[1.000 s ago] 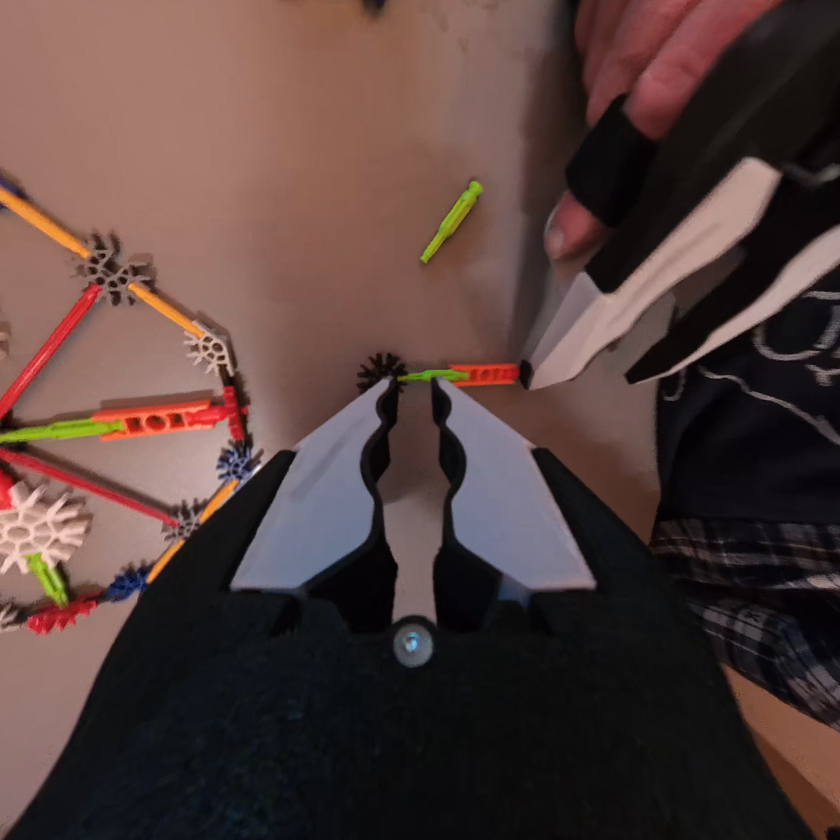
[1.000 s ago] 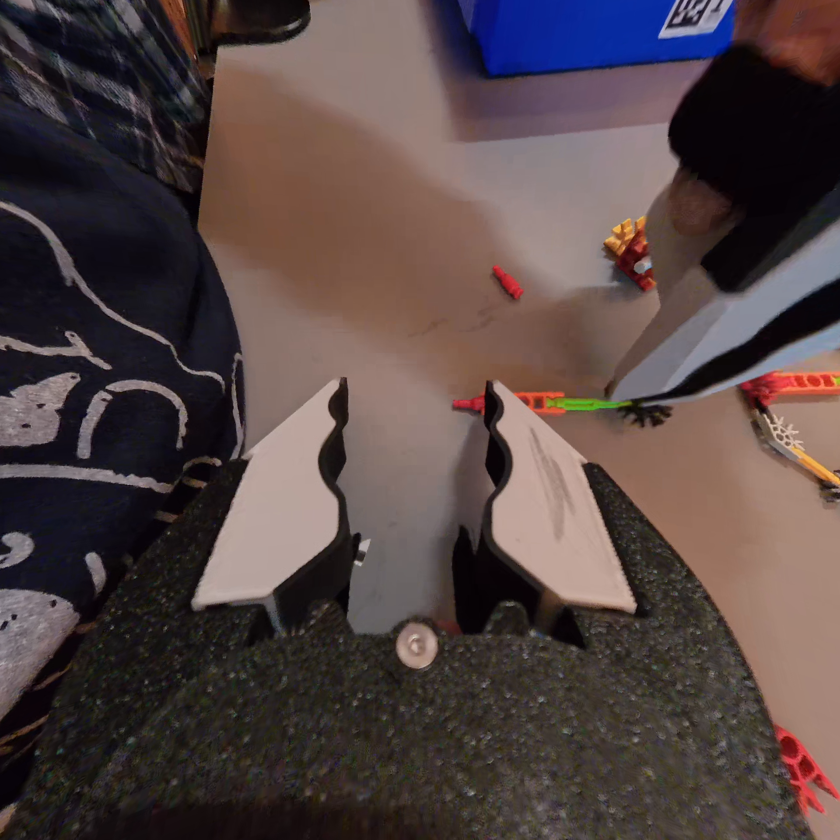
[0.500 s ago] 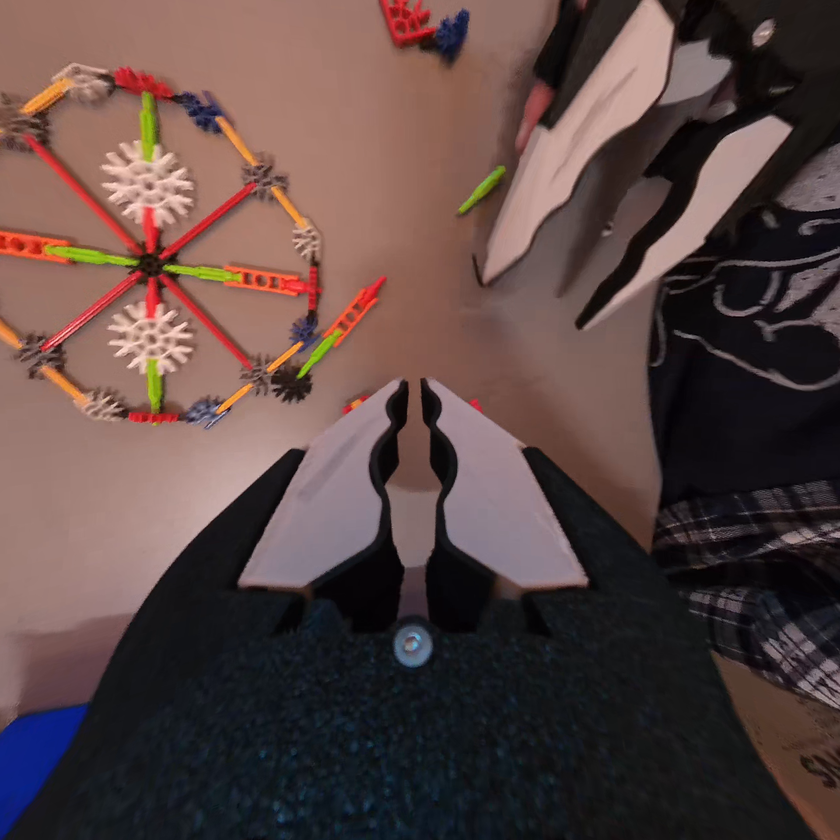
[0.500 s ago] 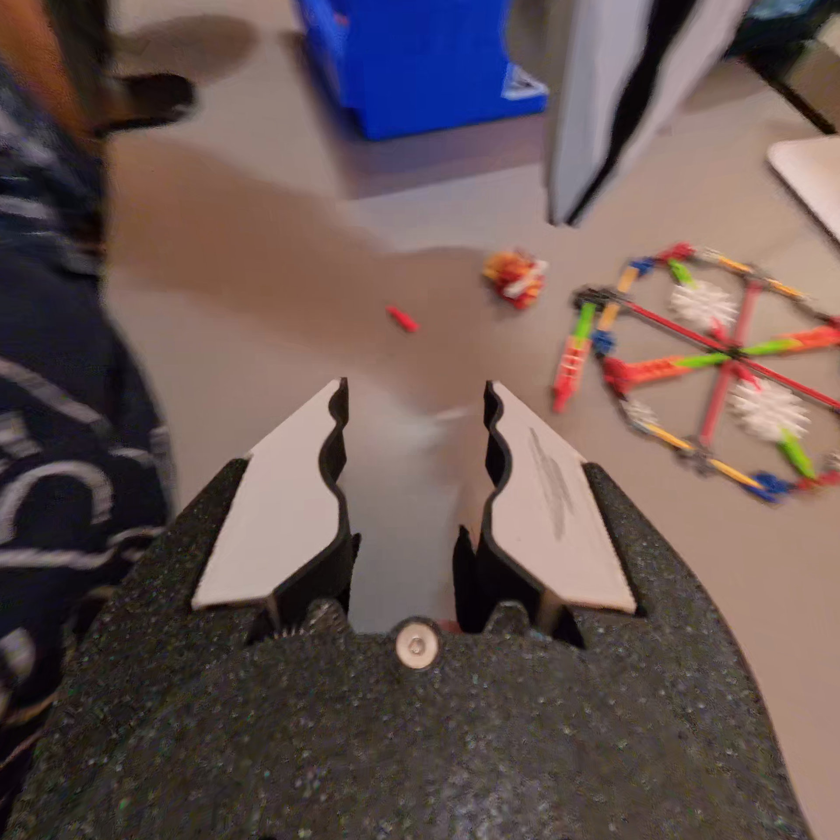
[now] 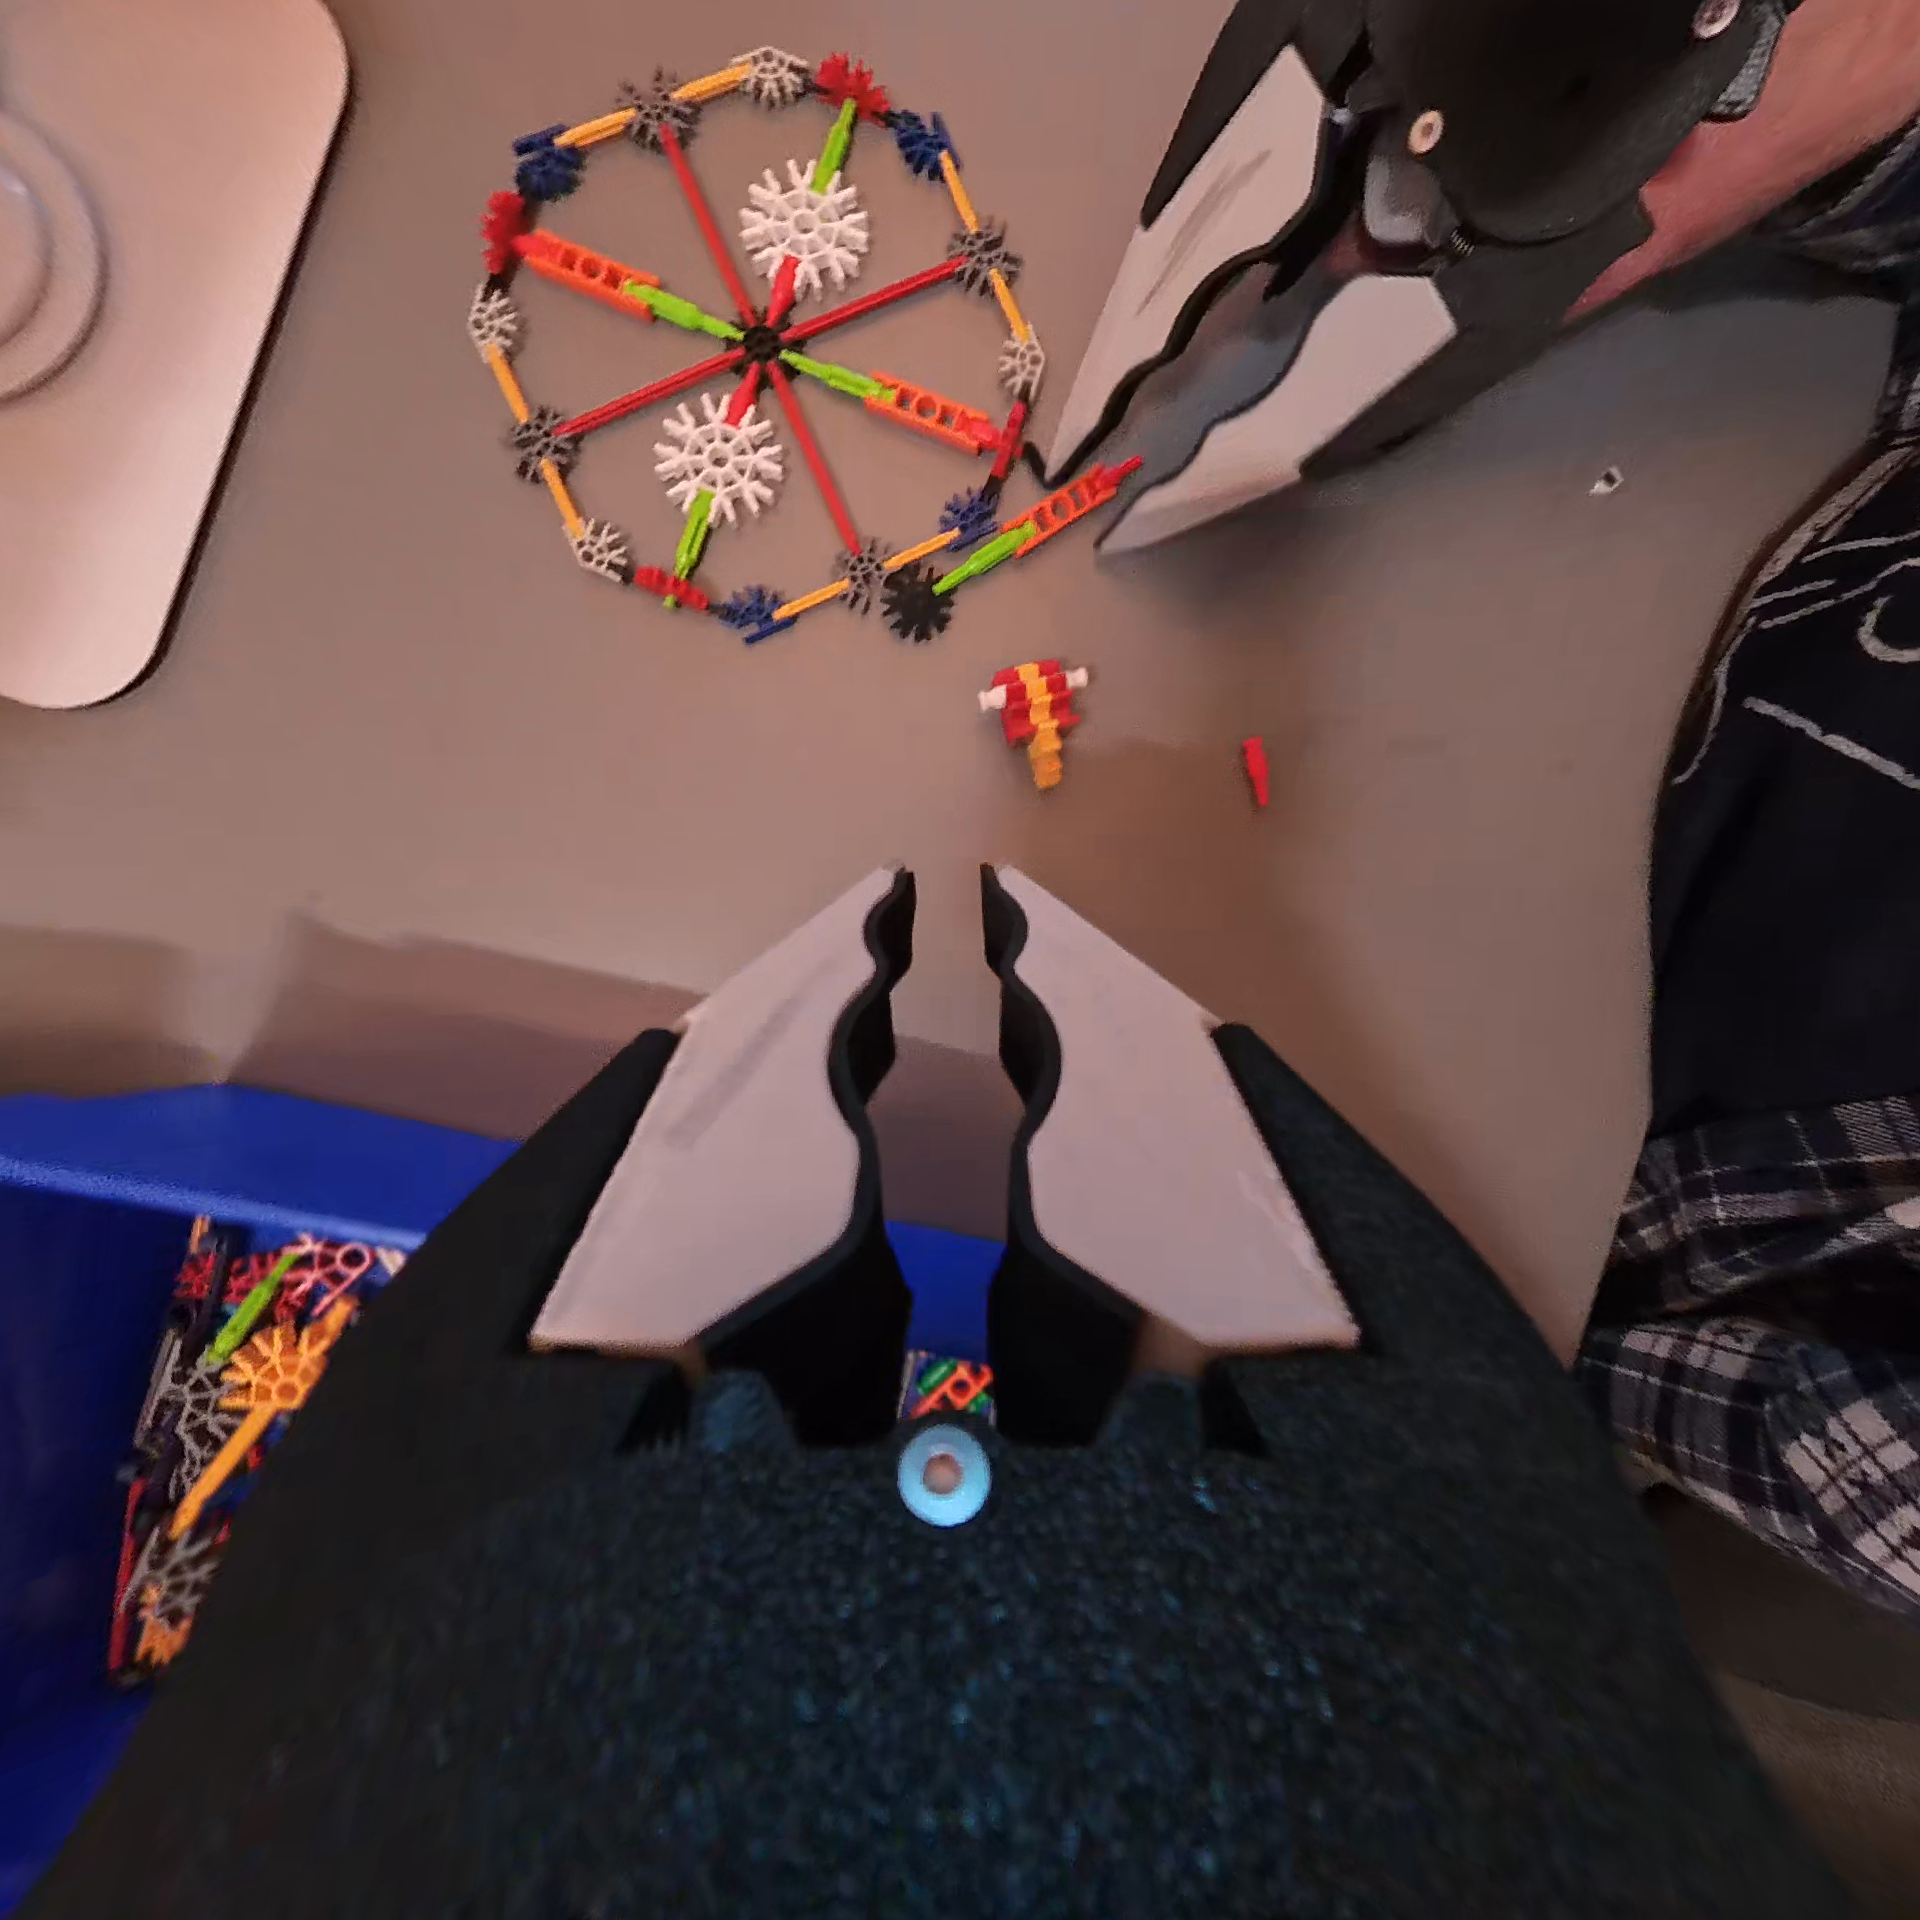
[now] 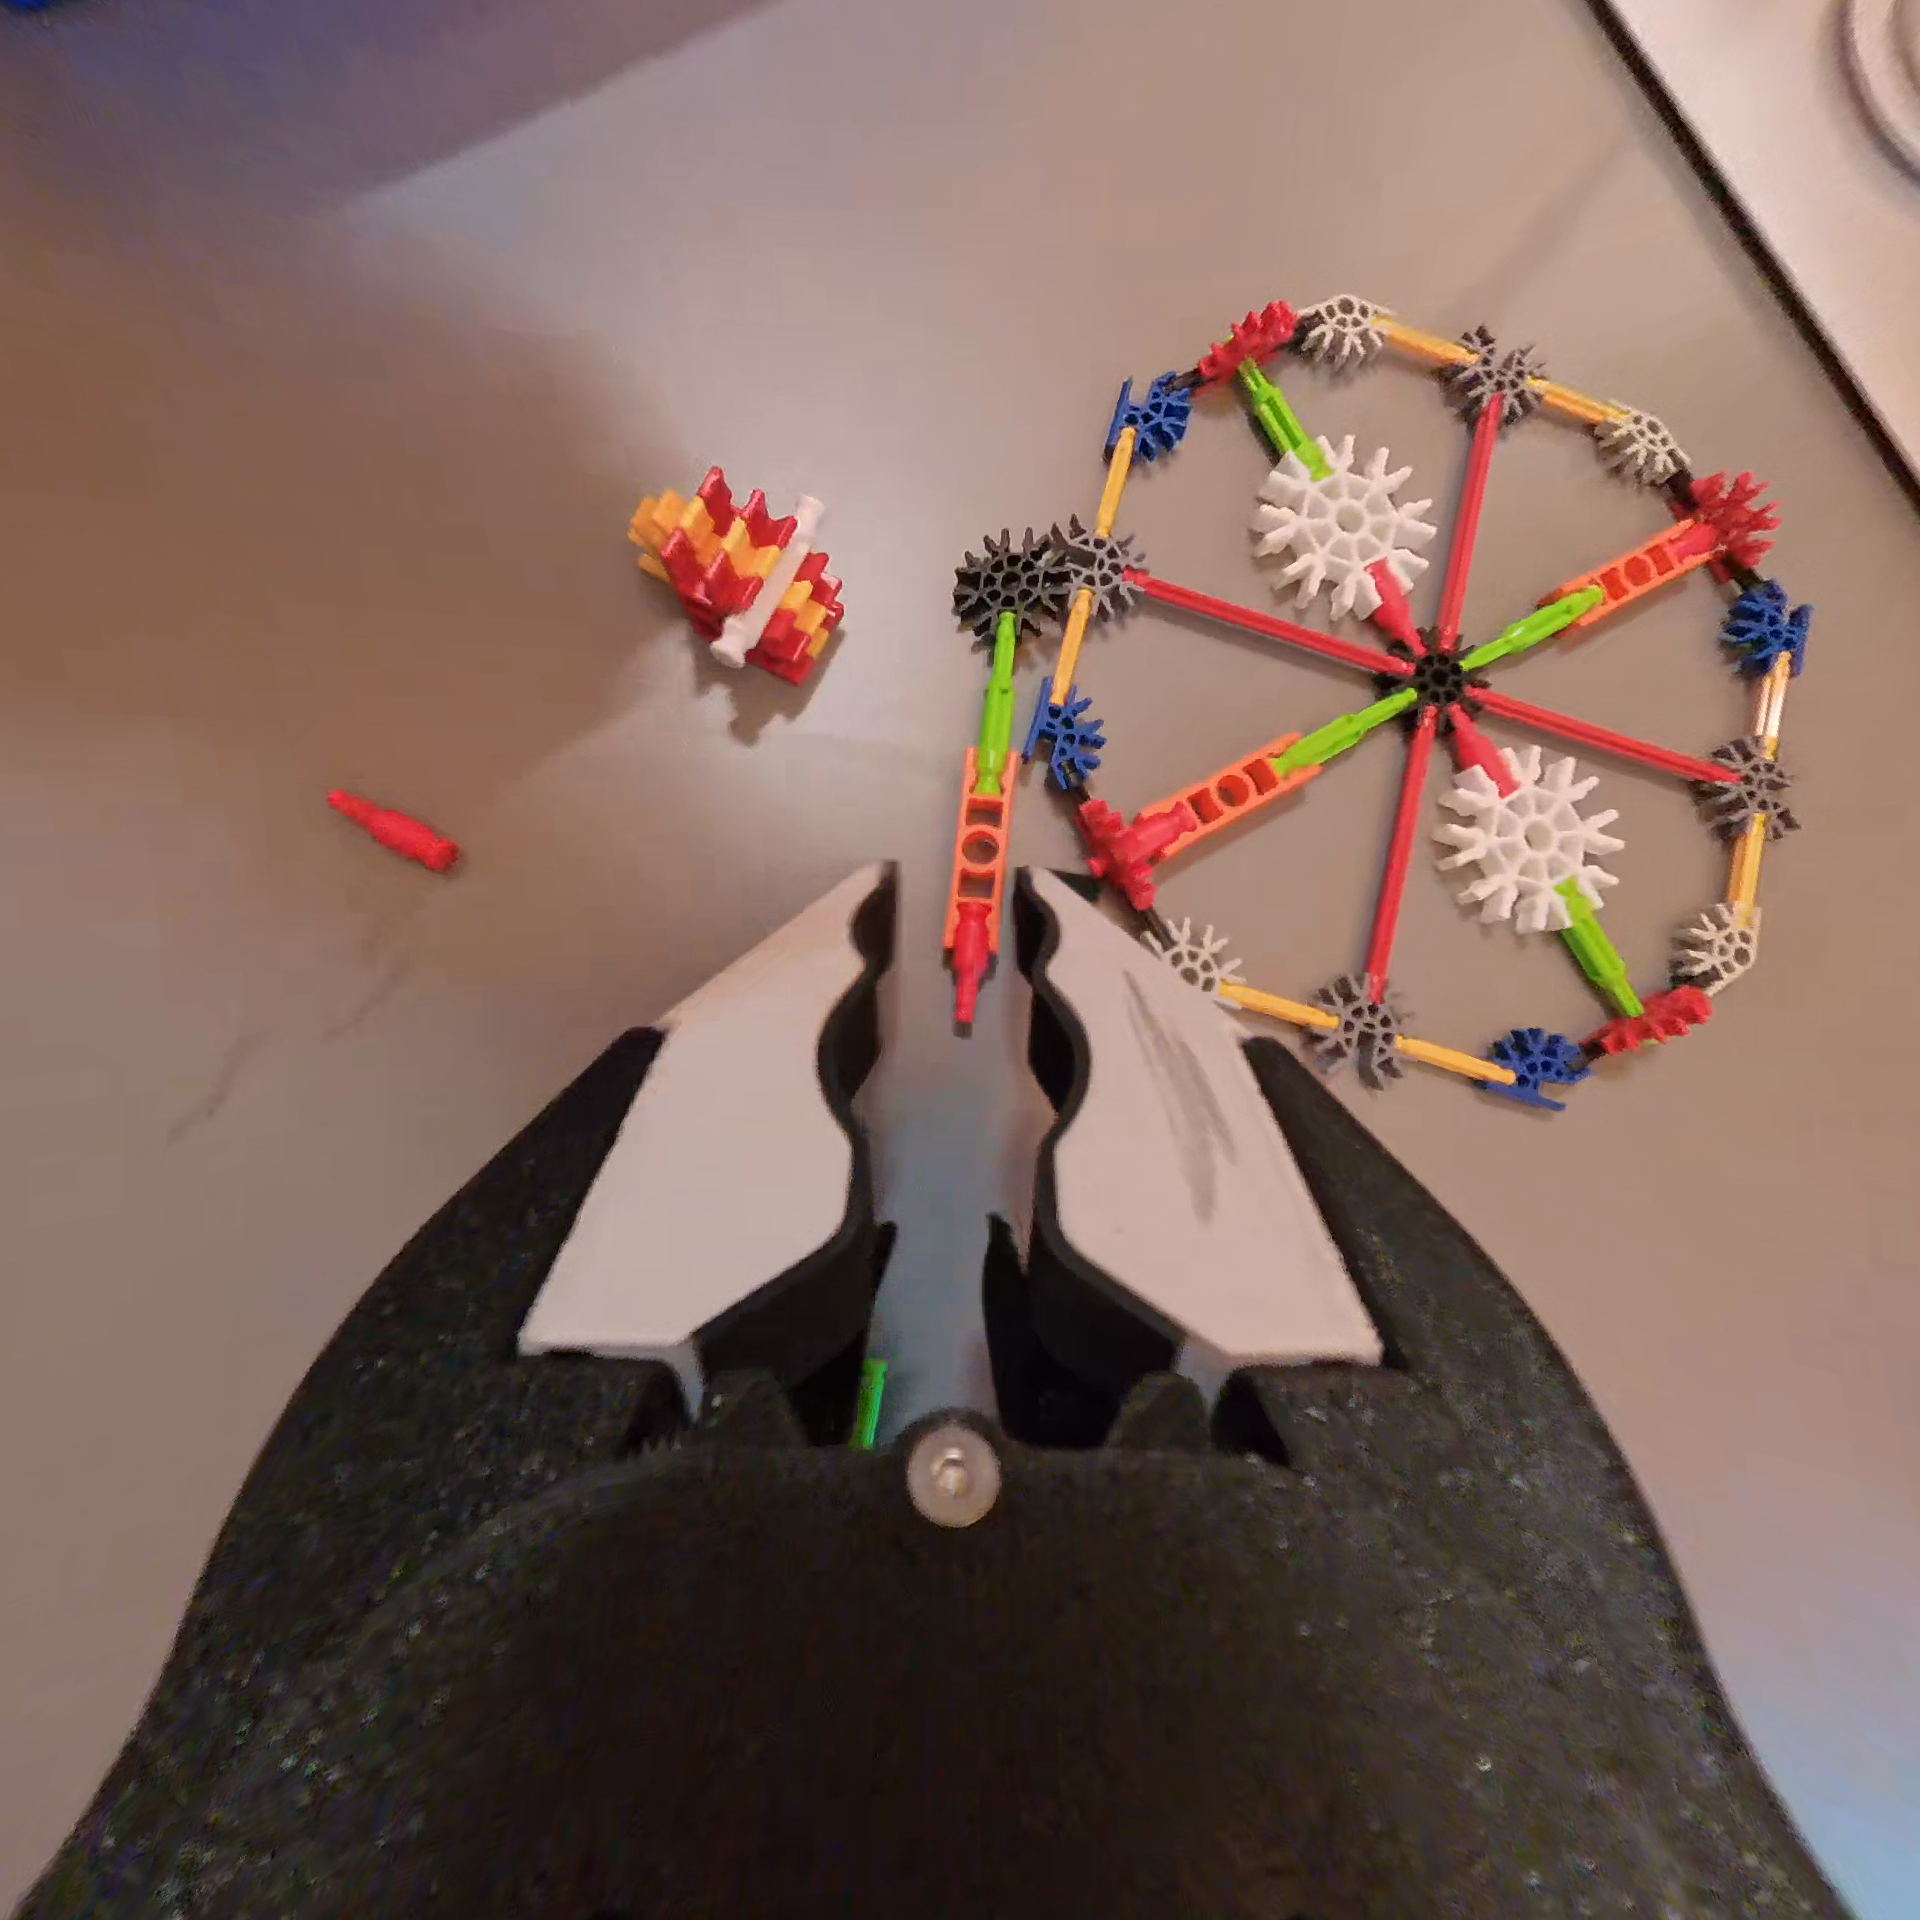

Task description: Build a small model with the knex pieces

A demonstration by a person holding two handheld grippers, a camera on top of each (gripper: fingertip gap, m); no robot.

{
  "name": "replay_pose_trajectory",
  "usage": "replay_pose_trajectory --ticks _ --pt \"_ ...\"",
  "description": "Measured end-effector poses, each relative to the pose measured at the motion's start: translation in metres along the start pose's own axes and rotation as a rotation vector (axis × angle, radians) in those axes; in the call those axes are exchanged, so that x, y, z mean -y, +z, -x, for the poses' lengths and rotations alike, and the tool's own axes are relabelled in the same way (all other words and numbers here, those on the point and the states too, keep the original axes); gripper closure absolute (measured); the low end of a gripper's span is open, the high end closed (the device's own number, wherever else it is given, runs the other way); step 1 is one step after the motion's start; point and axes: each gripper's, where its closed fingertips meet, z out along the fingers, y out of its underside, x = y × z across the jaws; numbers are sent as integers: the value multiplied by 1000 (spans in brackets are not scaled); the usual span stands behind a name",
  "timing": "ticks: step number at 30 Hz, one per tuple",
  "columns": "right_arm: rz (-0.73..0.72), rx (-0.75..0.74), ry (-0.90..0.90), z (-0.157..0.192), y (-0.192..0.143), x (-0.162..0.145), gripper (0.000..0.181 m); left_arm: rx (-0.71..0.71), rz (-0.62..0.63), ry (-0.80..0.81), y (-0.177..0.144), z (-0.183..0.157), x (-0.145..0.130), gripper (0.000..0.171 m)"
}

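A grey-brown bench (image 6: 520, 312) carries a flat construction-toy wheel (image 6: 1439, 681) and loose pieces.

The right hand-held gripper (image 6: 956, 883) is released, its tips either side of the red end of a short rod assembly (image 6: 982, 821) lying just beside the wheel's rim. The left hand-held gripper (image 5: 945, 883) hovers empty, jaws slightly parted, above a blue bin (image 5: 94, 1247) of parts. A red-and-yellow connector cluster (image 6: 743, 577) and a small red rod (image 6: 393, 829) lie nearby.

Dim, warm indoor light; soft shadows fall across the matte grey-brown tabletop (image 6: 520, 312). Wide-angle bending and slight blur at edges.
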Motion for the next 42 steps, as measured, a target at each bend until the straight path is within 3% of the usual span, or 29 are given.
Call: replay_pose_trajectory --ticks 2,10,17,20,34,38,42 --pt "14 -8 7 -1 1 -1 172 1 -17 -15 -4 2 -7 160" --pt "43 56 115 25 -31 -26 173 26 -47 -27 -17 1 -35 160" --pt "53 -6 286 42 -62 -63 166 12 -85 -34 -17 -4 -43 159" --pt "45 43 296 65 -66 -63 145 4 -99 -30 -16 -7 -42 159" --pt "-92 247 235 97 -69 -37 142 43 -130 -67 -35 -11 -53 156" --pt "-195 242 165 91 -88 -25 142 19 -189 -9 -31 -31 -31 152" --pt "-508 319 158 94 -123 17 144 -39 -357 65 -5 -81 24 148"
